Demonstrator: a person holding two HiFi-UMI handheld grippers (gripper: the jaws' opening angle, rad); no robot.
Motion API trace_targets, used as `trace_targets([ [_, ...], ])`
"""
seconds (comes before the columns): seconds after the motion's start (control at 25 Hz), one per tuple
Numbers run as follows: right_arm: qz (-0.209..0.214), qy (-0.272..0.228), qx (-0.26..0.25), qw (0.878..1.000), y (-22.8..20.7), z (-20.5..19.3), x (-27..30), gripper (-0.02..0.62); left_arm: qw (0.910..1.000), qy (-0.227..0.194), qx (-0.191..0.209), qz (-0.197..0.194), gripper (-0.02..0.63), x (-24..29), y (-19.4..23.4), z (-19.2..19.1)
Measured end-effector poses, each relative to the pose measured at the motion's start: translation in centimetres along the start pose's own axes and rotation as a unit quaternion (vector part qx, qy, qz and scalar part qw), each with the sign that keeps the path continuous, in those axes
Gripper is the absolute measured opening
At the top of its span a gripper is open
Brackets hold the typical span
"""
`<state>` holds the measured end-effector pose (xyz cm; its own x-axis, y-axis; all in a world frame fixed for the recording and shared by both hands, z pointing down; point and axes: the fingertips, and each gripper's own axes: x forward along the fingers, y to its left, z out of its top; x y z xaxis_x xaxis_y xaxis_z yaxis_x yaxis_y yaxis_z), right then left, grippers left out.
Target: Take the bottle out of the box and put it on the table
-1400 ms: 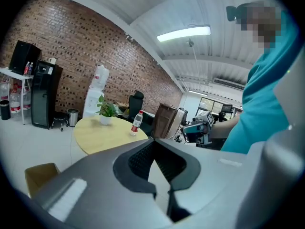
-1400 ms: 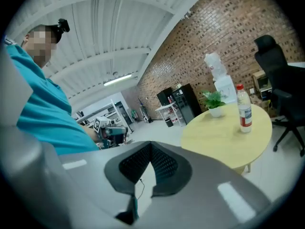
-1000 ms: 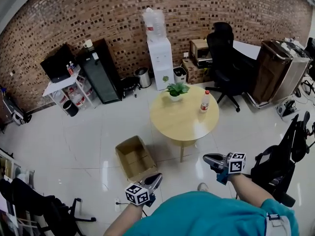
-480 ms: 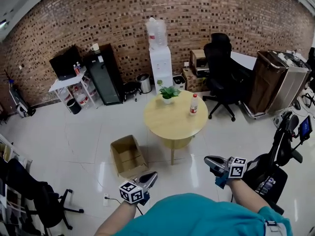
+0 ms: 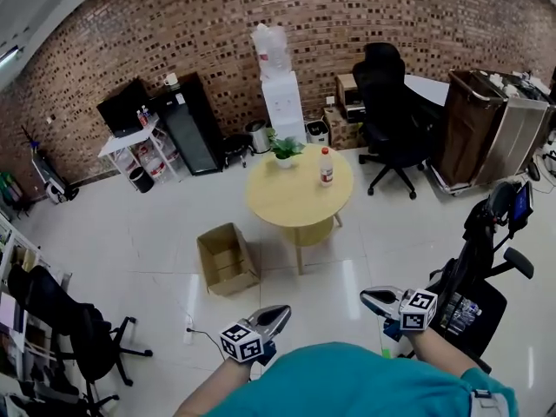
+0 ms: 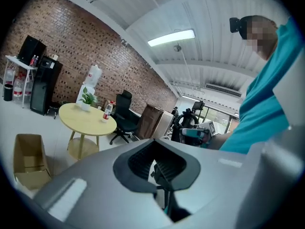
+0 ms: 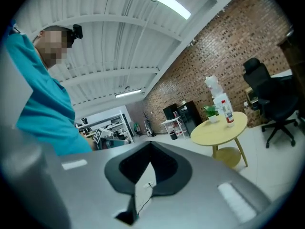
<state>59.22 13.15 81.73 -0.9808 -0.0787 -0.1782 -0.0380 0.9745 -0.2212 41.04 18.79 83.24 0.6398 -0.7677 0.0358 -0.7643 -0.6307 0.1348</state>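
A clear bottle point(image 5: 326, 165) with a red cap and label stands upright on the round yellow table point(image 5: 295, 202), beside a potted plant point(image 5: 283, 148). The open cardboard box point(image 5: 228, 259) sits on the floor left of the table, and I see nothing in it. Both grippers hang near my body, far from table and box. My left gripper point(image 5: 280, 314) is shut on nothing. My right gripper point(image 5: 368, 298) is shut and empty too. The left gripper view shows the bottle point(image 6: 107, 111), table point(image 6: 86, 120) and box point(image 6: 29, 162) beyond its closed jaws. The right gripper view shows the bottle point(image 7: 228, 111) on the table point(image 7: 218, 126).
A water dispenser point(image 5: 280, 94), a black cabinet point(image 5: 193, 133) and a black office chair point(image 5: 387, 102) stand along the brick wall. A wooden cabinet point(image 5: 473, 124) is at the right, dark equipment point(image 5: 482, 268) by my right side, another chair point(image 5: 78, 337) at the lower left. A cable point(image 5: 204, 337) lies on the floor.
The view has drawn back from the table and box, which now look smaller and farther away. Both grippers sit lower in the head view and stay shut. The bottle remains on the table.
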Motion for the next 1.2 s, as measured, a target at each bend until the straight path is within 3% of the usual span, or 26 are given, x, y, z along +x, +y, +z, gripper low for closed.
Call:
trace_targets([
  [0.28,-0.014,0.026,-0.022,0.999,5.0,-0.3,1.2,0.000,0.9993,-0.027,0.018,-0.017,0.000,-4.6,-2.3,1.5],
  [0.44,-0.007,0.007,-0.009,1.000,7.8,-0.3,3.6,0.000,0.9992,-0.023,0.017,-0.026,0.000,-7.7,-3.1,0.8],
  [0.6,0.002,0.023,-0.044,0.999,9.8,-0.8,6.4,0.000,0.9992,-0.013,0.024,-0.030,0.000,-10.2,-3.3,-0.5],
  [1.2,0.002,0.036,-0.065,0.997,10.4,-0.5,8.7,0.000,0.9989,-0.039,0.016,-0.020,0.000,-12.6,-1.7,1.2],
])
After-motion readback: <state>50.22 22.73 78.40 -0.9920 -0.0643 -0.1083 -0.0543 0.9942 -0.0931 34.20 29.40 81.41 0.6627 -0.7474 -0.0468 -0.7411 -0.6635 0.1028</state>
